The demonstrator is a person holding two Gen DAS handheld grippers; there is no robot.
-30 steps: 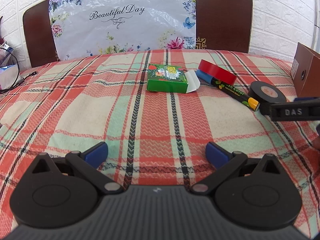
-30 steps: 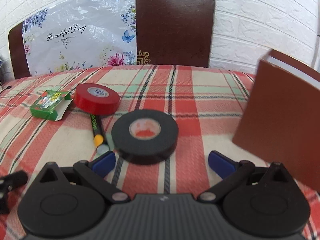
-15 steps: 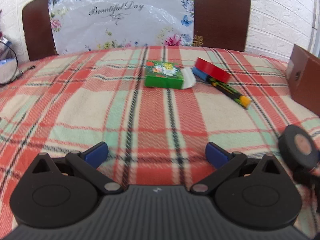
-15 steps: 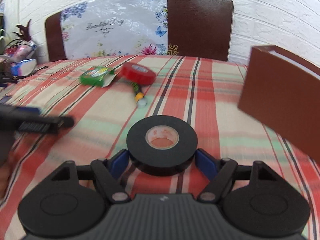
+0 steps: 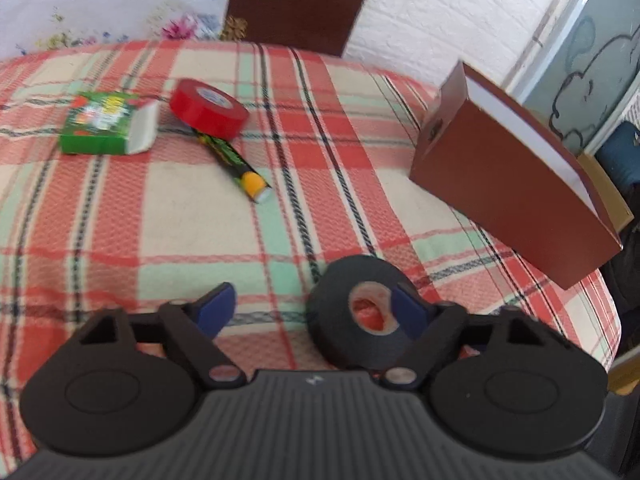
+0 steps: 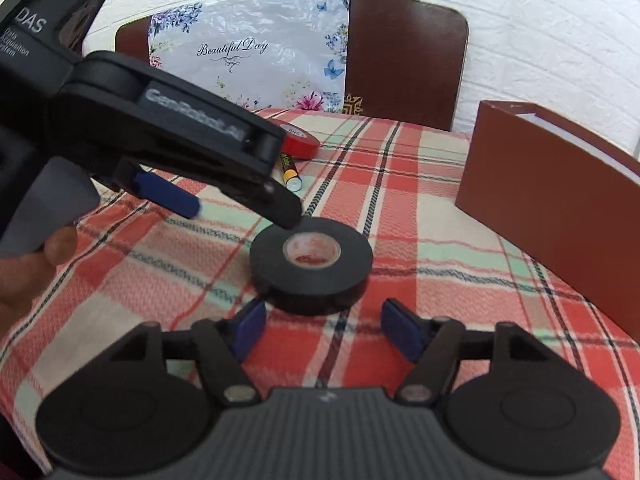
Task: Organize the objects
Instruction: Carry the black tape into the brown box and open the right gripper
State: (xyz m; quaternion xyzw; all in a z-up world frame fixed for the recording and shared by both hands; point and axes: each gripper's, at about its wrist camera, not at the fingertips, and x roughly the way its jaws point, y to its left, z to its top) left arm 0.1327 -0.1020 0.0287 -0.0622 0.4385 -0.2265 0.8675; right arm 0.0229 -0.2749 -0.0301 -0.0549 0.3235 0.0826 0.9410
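A black tape roll (image 6: 311, 265) lies flat on the plaid cloth (image 6: 420, 208). My right gripper (image 6: 322, 330) is open just behind it, not touching. My left gripper (image 5: 312, 306) is open; its right finger (image 5: 406, 312) sits in or over the roll's core (image 5: 370, 312) and its left finger is outside. In the right wrist view my left gripper (image 6: 240, 210) reaches in from the left over the roll. A red tape roll (image 5: 208, 108), a marker (image 5: 236, 164) and a green box (image 5: 108, 122) lie farther back.
A brown box (image 5: 516, 184) with a white inside stands at the right, near the table's edge; it also shows in the right wrist view (image 6: 560, 196). A dark chair back (image 6: 404, 56) and a floral plastic bag (image 6: 248, 52) stand behind the table.
My right gripper was shut on the black roll half a second ago; now it is open and drawn back. My left gripper has swung right and down onto the roll.
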